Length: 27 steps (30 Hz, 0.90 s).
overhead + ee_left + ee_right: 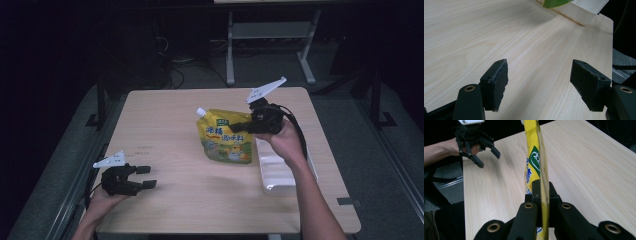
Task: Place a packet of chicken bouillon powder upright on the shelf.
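Right tool (239,127) pinches the yellow spouted drink pouch (226,137) upright by its edge for carrying; left tool (147,176) gapes empty over the tabletop (165,125).

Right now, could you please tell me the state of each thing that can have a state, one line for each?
yellow pouch: upright, lifted by its side edge, white cap on.
right gripper: shut on the yellow pouch's edge.
left gripper: open, nothing between the jaws, low over the table.
white tray: lying on the table beside the pouch, under the right forearm; I cannot tell its contents.
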Each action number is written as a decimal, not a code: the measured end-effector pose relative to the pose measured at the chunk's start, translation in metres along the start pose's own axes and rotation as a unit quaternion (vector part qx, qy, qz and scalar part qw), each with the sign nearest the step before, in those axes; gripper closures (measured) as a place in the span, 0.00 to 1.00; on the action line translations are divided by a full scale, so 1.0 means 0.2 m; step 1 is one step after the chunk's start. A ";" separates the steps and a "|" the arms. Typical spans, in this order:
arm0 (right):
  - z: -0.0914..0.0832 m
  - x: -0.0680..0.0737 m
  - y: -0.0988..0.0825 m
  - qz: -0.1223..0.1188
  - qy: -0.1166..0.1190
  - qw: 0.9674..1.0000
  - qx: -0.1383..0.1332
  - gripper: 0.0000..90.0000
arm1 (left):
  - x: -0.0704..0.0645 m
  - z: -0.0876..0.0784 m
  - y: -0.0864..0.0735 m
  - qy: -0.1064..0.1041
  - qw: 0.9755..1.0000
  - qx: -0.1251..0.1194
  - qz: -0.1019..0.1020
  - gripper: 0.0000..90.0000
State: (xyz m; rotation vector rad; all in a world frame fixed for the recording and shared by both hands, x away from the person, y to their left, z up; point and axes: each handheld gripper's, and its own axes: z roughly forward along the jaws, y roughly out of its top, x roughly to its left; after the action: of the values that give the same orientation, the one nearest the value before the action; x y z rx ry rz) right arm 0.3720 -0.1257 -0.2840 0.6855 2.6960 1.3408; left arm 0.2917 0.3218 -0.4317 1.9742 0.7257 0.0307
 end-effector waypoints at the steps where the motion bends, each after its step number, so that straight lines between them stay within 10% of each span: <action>1: 0.00 0.00 0.00 0.000 0.000 1.000 0.000 1.00 | 0.00 0.00 0.00 0.000 1.000 0.000 0.000 0.33; 27: -0.37 -0.23 -0.22 0.038 -0.055 0.998 -0.017 1.00 | 0.02 0.02 -0.03 0.005 1.000 0.021 -0.005 0.33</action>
State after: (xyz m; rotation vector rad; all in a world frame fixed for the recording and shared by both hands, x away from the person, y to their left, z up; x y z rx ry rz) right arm 0.3799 -0.2231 -0.2798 0.8393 2.5807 1.3210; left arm 0.2936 0.3221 -0.4406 2.0108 0.7478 0.0192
